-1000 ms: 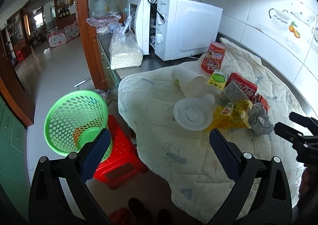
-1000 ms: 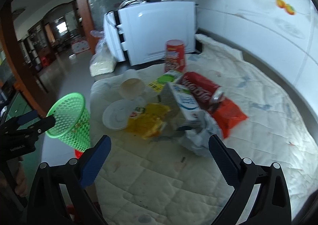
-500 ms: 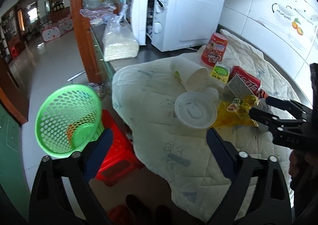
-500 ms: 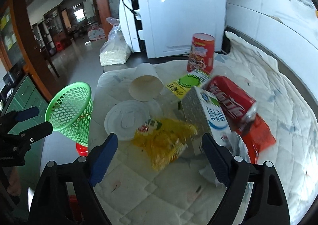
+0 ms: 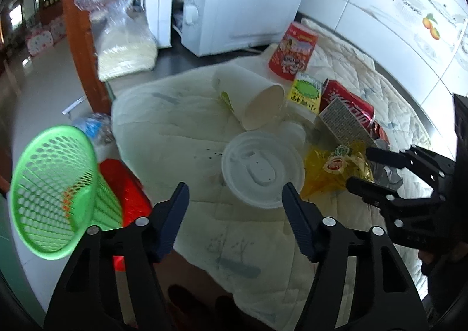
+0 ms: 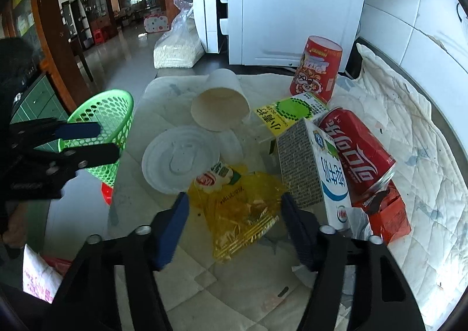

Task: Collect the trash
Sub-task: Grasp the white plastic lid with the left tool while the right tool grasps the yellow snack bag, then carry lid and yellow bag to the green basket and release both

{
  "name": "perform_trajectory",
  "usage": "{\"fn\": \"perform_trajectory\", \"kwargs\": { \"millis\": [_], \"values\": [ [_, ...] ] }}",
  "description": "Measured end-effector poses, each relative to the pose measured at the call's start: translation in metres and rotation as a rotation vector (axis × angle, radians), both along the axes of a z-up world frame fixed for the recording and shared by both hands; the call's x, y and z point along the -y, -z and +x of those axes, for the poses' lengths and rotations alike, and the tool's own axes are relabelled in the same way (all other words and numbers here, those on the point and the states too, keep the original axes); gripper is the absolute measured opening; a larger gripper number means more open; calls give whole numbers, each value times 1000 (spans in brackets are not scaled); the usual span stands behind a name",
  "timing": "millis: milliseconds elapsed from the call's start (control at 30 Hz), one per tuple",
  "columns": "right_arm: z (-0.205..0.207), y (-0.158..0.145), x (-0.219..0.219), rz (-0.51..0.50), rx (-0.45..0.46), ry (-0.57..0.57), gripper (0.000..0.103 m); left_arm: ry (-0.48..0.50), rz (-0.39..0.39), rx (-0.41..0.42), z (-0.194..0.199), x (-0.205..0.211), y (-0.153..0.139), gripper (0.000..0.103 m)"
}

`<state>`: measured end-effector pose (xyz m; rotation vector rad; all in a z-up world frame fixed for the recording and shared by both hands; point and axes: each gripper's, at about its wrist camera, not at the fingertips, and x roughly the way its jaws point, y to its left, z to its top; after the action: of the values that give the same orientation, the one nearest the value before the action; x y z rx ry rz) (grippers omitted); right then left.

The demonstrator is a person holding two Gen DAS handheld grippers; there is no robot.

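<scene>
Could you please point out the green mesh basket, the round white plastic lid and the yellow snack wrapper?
green mesh basket [image 5: 49,196], left wrist view, inner wall.
round white plastic lid [image 6: 180,159], right wrist view, centre.
yellow snack wrapper [image 6: 239,211], right wrist view, middle.

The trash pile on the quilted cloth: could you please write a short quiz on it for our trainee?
1. True or false: the white paper cup stands upright.
2. Which item lies between the fingers of the right tool? A) red can B) yellow wrapper C) white lid
3. Which appliance stands behind the trash?
Key: 1 false, it lies on its side. 2 B; the tool's jaws have just been closing, with the wrapper between them. 3 the white microwave.
</scene>
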<state>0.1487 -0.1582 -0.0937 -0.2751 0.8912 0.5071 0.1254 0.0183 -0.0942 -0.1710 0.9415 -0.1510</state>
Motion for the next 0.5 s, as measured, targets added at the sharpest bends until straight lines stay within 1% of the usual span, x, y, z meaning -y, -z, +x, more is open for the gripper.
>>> {"fn": "perform_trajectory", "kwargs": {
  "millis": [33, 67, 100, 233, 300, 333, 367, 400, 467, 500],
  "values": [
    [0, 1, 1, 1, -4, 4, 45, -2, -3, -13, 4, 0, 4, 59],
    [0, 2, 3, 8, -8, 7, 41, -2, -10, -27, 9, -1, 10, 58],
    [0, 2, 4, 13, -9, 10, 40, -5, -17, -39, 13, -1, 14, 58],
    [-3, 2, 8, 33, -9, 19, 39, -16, -69, -94, 26, -7, 32, 44],
    [-5, 0, 10, 39, -3, 23, 38, -17, -84, -112, 31, -9, 38, 42],
    [-6, -1, 10, 44, -2, 25, 38, -15, -95, -120, 33, -8, 42, 39],
    [-6, -2, 11, 47, -2, 26, 38, -13, -103, -123, 34, -9, 44, 33],
    [-7, -3, 12, 52, -1, 30, 38, -11, -112, -127, 36, -8, 45, 30],
    [-9, -4, 14, 61, -4, 37, 37, -9, -117, -137, 39, -5, 49, 18],
    [-11, -4, 14, 64, -5, 39, 37, -9, -118, -142, 40, -5, 51, 16]
  ]
}}
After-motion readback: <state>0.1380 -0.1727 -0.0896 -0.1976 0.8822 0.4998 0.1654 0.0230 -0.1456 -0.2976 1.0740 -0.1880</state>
